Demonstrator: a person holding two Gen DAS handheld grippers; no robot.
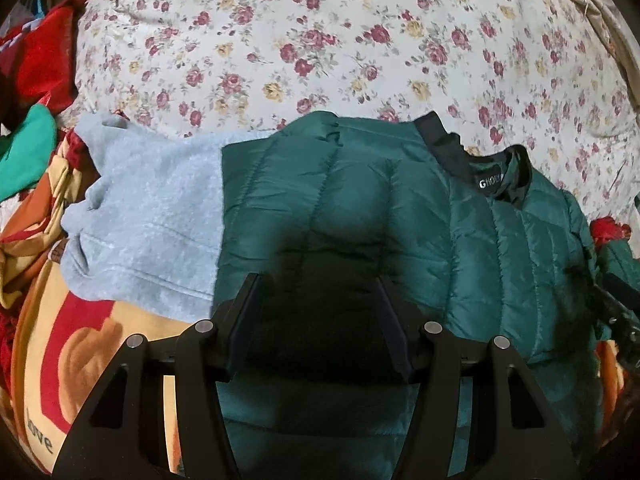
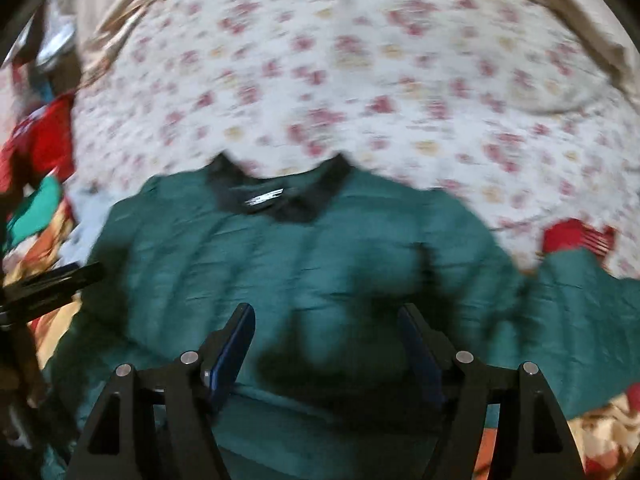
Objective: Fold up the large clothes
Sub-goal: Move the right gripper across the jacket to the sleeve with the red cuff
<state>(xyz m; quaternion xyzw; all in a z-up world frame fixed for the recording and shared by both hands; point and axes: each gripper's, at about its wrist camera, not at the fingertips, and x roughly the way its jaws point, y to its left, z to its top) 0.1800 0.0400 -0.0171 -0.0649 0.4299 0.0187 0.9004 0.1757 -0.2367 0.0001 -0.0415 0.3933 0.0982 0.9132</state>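
A dark green quilted puffer jacket (image 1: 360, 208) with a black collar (image 1: 460, 152) lies flat on the bed, collar away from me. My left gripper (image 1: 318, 284) is open and empty, hovering over its left part. In the blurred right wrist view the same jacket (image 2: 288, 264) fills the middle, with one sleeve (image 2: 584, 300) spread to the right. My right gripper (image 2: 328, 312) is open and empty above the jacket's body. The left gripper's fingers (image 2: 60, 276) show at the left edge of that view.
A light grey fleece garment (image 1: 152, 216) lies left of the jacket, partly under it. A floral sheet (image 1: 340, 40) covers the bed beyond. A yellow-and-red blanket (image 1: 80, 340), red cloth (image 1: 40, 60) and green cloth (image 1: 24, 152) are heaped at left.
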